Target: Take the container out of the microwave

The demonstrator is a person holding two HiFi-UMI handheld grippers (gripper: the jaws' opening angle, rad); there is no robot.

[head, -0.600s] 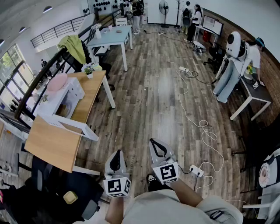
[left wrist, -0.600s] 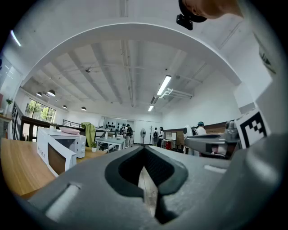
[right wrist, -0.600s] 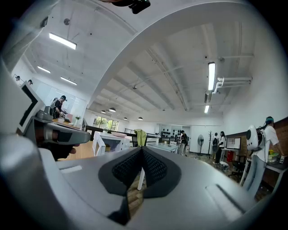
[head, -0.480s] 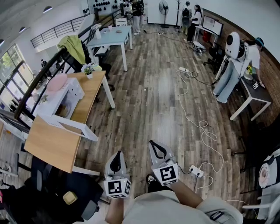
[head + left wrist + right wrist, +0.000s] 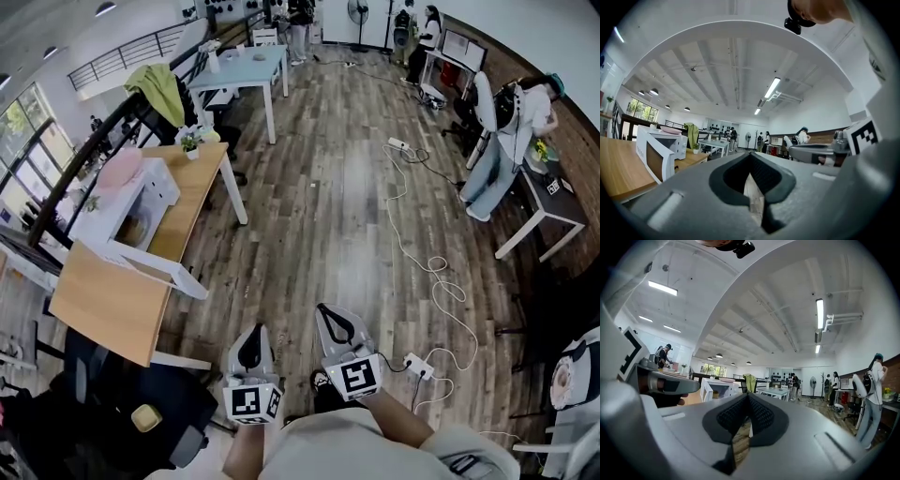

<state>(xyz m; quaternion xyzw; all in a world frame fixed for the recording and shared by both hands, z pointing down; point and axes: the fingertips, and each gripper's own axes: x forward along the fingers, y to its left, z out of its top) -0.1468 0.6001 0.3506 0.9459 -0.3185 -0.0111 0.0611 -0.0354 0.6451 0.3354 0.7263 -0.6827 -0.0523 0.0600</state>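
The white microwave stands on the wooden table at the left, with its door swung open toward the floor side. Something tan shows in its cavity, too small to make out. The microwave also appears far off in the left gripper view and the right gripper view. My left gripper and right gripper are held side by side close to my body over the plank floor, well short of the table. Both are shut with nothing between the jaws.
A pink object lies on top of the microwave, with a small potted plant beyond it. A black office chair sits at the table's near end. White cables and a power strip trail over the floor on the right. People stand at desks in the distance.
The head view has shifted a little, so the room sits slightly higher in the picture. Both grippers keep their places in front of me, still shut.
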